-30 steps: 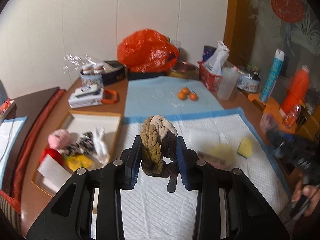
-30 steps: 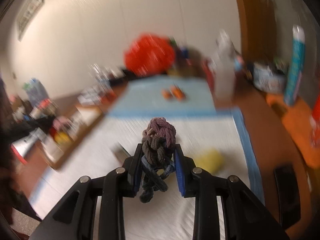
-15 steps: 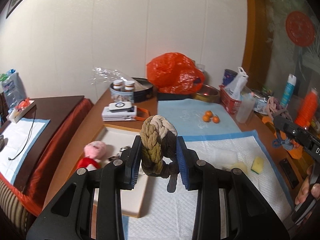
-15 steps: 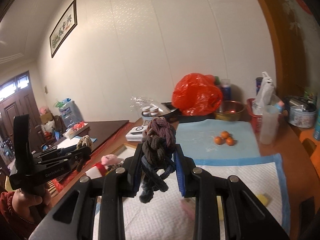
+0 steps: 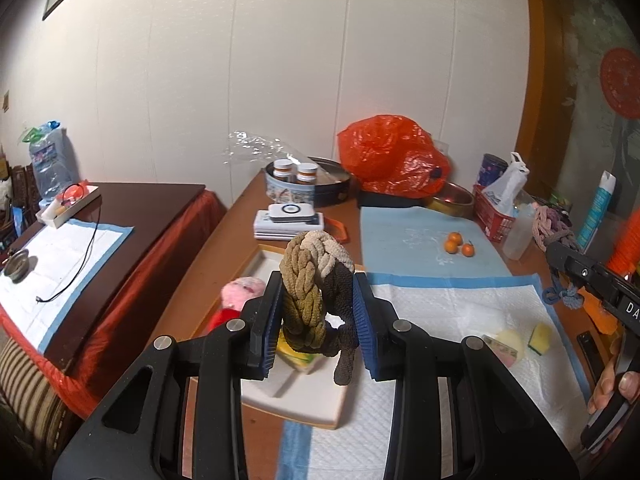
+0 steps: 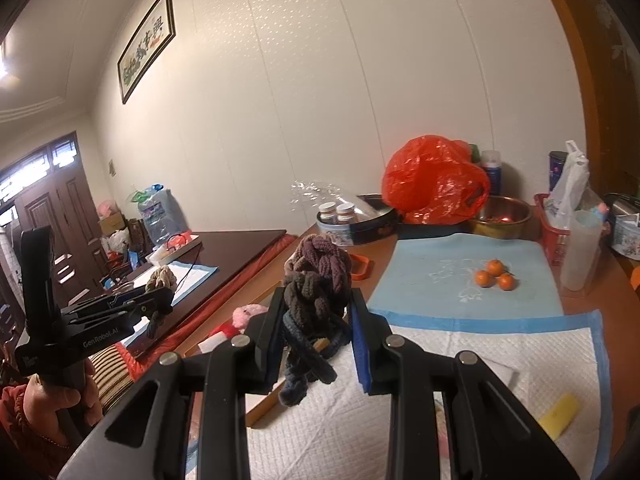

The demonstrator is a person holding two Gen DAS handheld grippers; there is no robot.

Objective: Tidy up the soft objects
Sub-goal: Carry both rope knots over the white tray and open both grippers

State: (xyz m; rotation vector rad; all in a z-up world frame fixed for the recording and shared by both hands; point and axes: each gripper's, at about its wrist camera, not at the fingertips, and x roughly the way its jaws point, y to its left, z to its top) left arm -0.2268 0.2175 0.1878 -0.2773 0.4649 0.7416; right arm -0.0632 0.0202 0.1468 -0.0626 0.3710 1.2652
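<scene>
My left gripper is shut on a brown and cream knotted rope toy, held above the white tray at the table's left. A pink plush and a yellow soft item lie in the tray. My right gripper is shut on a purple and grey knotted rope toy, held above the white pad. The right gripper with its toy also shows at the right edge of the left wrist view. The left gripper with its toy shows at the left of the right wrist view.
A yellow sponge and a pale round item lie on the white pad. Three small oranges sit on the blue mat. An orange bag, tins, a metal bowl and bottles line the back. A dark side table stands left.
Both grippers have risen and tilted up, each still holding its rope toy. The left one now hovers over the tray; the views show more wall and less table.
</scene>
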